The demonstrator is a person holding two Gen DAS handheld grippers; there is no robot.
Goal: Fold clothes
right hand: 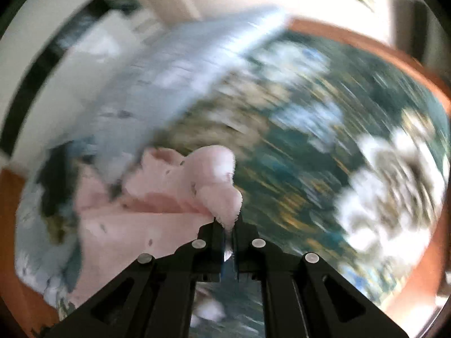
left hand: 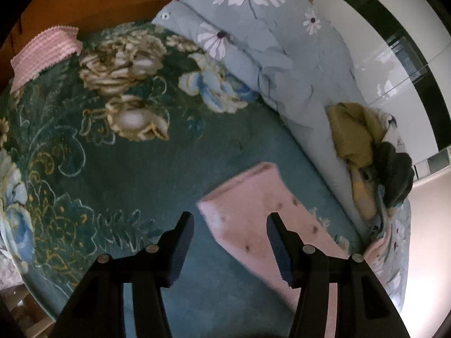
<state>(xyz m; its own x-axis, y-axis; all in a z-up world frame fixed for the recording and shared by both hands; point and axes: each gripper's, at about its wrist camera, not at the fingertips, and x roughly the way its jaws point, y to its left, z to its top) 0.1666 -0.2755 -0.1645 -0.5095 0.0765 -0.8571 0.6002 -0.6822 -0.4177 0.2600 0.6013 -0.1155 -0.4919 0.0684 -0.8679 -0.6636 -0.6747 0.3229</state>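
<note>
Pink ribbed fabric, folded (left hand: 42, 53), is seen at the far left on a dark green floral blanket (left hand: 112, 155). Further right, the left gripper (left hand: 229, 231) is held wide open and empty above a pink spotted garment (left hand: 248, 205) laid on that blanket. Beyond it, a pale blue daisy quilt (left hand: 282, 64) and piled clothes (left hand: 366, 146) are seen. In the blurred right view, the right gripper (right hand: 227, 222) is clamped on a bunched edge of the garment.

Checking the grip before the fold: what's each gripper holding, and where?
Right gripper pinches the pink garment at a bunched edge. Left gripper is open, holding nothing.
</note>
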